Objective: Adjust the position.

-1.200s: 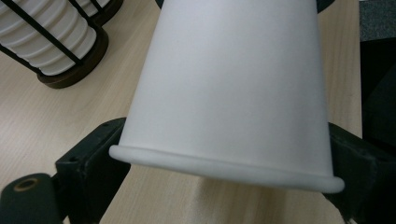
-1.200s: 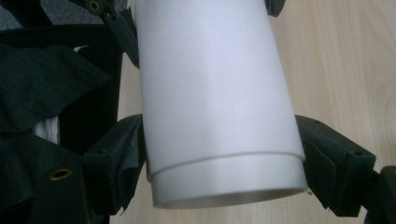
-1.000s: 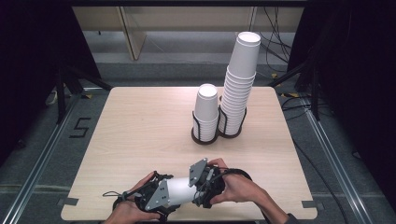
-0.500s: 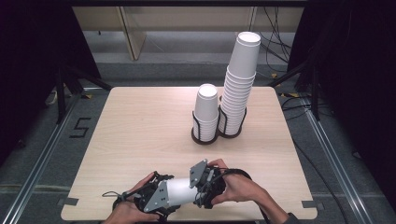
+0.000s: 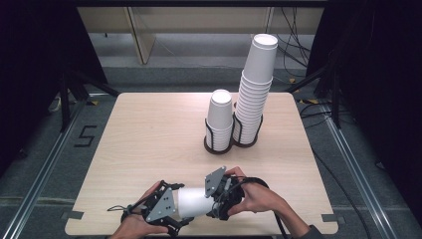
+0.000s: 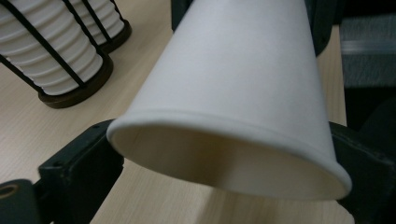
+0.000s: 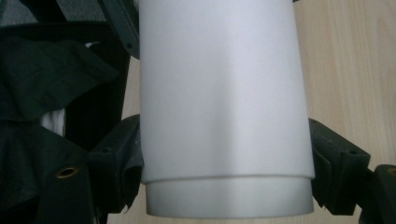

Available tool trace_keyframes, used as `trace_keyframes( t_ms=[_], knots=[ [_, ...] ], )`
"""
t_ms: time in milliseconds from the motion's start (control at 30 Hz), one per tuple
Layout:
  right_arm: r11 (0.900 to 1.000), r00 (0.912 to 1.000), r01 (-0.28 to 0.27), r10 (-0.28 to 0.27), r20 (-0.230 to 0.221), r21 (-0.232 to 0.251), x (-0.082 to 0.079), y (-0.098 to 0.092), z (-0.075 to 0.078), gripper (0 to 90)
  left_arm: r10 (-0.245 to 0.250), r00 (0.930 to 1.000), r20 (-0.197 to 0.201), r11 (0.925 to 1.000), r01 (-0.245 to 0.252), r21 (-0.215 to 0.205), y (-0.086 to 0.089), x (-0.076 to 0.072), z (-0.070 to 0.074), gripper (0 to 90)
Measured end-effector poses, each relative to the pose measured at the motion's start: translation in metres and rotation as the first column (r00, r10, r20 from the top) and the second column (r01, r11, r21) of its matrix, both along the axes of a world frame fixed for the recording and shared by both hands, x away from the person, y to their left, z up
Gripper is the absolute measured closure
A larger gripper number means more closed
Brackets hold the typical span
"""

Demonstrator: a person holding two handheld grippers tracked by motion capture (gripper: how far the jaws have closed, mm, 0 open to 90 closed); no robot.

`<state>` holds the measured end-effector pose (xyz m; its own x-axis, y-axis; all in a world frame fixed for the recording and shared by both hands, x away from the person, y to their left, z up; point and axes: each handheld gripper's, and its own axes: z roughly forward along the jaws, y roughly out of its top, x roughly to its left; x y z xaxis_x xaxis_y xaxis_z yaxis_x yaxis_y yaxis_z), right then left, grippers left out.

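Left gripper [image 5: 171, 209] jaws newly wider around cup [image 5: 193, 201].

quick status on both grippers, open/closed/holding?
Left gripper: jaws just opened, standing either side of the paper cup near its rim; grip cannot be told.
Right gripper: closed on the cup's other end.

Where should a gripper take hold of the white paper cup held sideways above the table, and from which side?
Probably at the narrow base end of the paper cup, with jaws across its side wall, coming from the person's right along its axis, as the right gripper does. The cup lies level with its soft open rim pointing left, and the base end should be stiffer.
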<state>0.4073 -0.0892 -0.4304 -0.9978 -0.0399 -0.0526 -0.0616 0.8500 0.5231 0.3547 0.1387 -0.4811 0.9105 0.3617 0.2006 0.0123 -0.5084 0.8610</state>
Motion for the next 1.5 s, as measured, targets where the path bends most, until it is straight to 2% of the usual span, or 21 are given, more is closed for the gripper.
trace_keyframes(
  t_ms=[33,67,133,200,233,333,400,633,800,967,1000,1033,1067,1100,1133,1167,1233,1267,1333,1367,1500],
  knots=[
    [1.000,0.9995,0.020,-0.019,-0.024,0.018,0.000,-0.002,0.001,23.6,0.007,0.9999,-0.015,0.9969,-0.008,-0.078,0.003,0.001,0.001,2.4],
    [0.998,0.9990,-0.018,0.021,-0.040,0.057,0.004,-0.003,0.000,23.6,0.007,0.9999,-0.015,0.9969,-0.008,-0.078,0.003,0.001,0.001,1.9],
    [0.996,0.9968,0.017,-0.011,-0.079,0.082,0.004,-0.007,0.003,23.6,0.009,0.9997,-0.022,0.9915,-0.011,-0.129,0.006,0.002,0.002,1.6],
    [0.995,0.9974,0.026,-0.020,-0.069,0.093,0.005,-0.009,0.004,23.5,0.005,0.9996,-0.027,0.9833,-0.010,-0.182,0.007,0.002,0.003,1.4],
    [0.993,0.9977,-0.003,0.011,-0.067,0.119,0.008,-0.010,0.004,23.5,0.002,0.9996,-0.027,0.9823,-0.007,-0.187,0.009,0.002,0.005,1.4],
    [0.986,0.9940,0.000,0.018,-0.108,0.169,0.009,-0.012,0.005,23.5,-0.002,0.9992,-0.039,0.9707,-0.008,-0.240,0.011,0.003,0.006,0.9],
    [0.984,0.9919,0.004,0.019,-0.126,0.180,0.009,-0.013,0.005,23.4,-0.011,0.9990,-0.043,0.9619,-0.002,-0.274,0.011,0.004,0.005,0.9],
    [0.978,0.9884,0.004,0.028,-0.149,0.209,0.011,-0.015,0.004,23.5,-0.018,0.9985,-0.051,0.9584,0.003,-0.285,0.013,0.004,0.006,2.2],
    [0.978,0.9894,0.000,0.031,-0.142,0.209,0.012,-0.015,0.002,23.9,-0.037,0.9982,-0.047,0.9653,0.023,-0.260,0.015,0.006,0.009,4.7],
    [0.973,0.9873,-0.002,0.039,-0.154,0.229,0.014,-0.018,0.001,23.7,-0.052,0.9978,-0.040,0.9606,0.039,-0.275,0.015,0.006,0.013,7.8],
    [0.974,0.9858,-0.002,0.040,-0.163,0.227,0.014,-0.019,0.001,23.4,-0.054,0.9978,-0.038,0.9644,0.043,-0.261,0.016,0.005,0.015,8.1],
    [0.975,0.9853,-0.001,0.039,-0.166,0.223,0.014,-0.019,0.001,22.9,-0.059,0.9975,-0.039,0.9626,0.047,-0.267,0.015,0.005,0.015,8.4],
    [0.975,0.9853,-0.001,0.039,-0.166,0.223,0.014,-0.019,0.001,22.9,-0.056,0.9979,-0.032,0.9659,0.046,-0.255,0.015,0.004,0.016,8.4],
    [0.975,0.9864,-0.001,0.037,-0.160,0.222,0.015,-0.020,0.000,22.6,-0.060,0.9976,-0.035,0.9669,0.049,-0.250,0.015,0.004,0.016,8.5],
    [0.977,0.9871,-0.001,0.035,-0.156,0.213,0.014,-0.020,0.000,22.4,-0.063,0.9974,-0.034,0.9634,0.052,-0.263,0.014,0.004,0.015,8.7],
    [0.980,0.9890,0.005,0.024,-0.146,0.201,0.014,-0.019,0.000,20.9,-0.049,0.9981,-0.037,0.9710,0.038,-0.236,0.014,0.004,0.016,8.8],
    [0.980,0.9901,0.009,0.019,-0.139,0.199,0.014,-0.018,0.000,19.8,-0.044,0.9984,-0.036,0.9729,0.035,-0.229,0.014,0.004,0.017,8.8],
    [0.982,0.9905,0.035,-0.010,-0.137,0.185,0.012,-0.019,0.001,18.5,-0.038,0.9987,-0.033,0.9758,0.030,-0.217,0.013,0.004,0.017,8.9],
    [0.987,0.9975,0.024,-0.013,-0.070,0.162,0.013,-0.017,0.002,17.5,-0.029,0.9990,-0.034,0.9797,0.022,-0.199,0.012,0.004,0.018,9.2],
    [0.989,0.9975,0.045,-0.037,-0.060,0.138,0.008,-0.016,0.005,16.5,-0.028,0.9989,-0.037,0.9804,0.021,-0.196,0.012,0.004,0.018,9.2],
    [0.993,0.9995,0.025,-0.022,-0.022,0.116,0.005,-0.009,0.004,17.7,-0.020,0.9991,-0.038,0.9870,0.014,-0.160,0.012,0.004,0.019,9.3]
  ],
)
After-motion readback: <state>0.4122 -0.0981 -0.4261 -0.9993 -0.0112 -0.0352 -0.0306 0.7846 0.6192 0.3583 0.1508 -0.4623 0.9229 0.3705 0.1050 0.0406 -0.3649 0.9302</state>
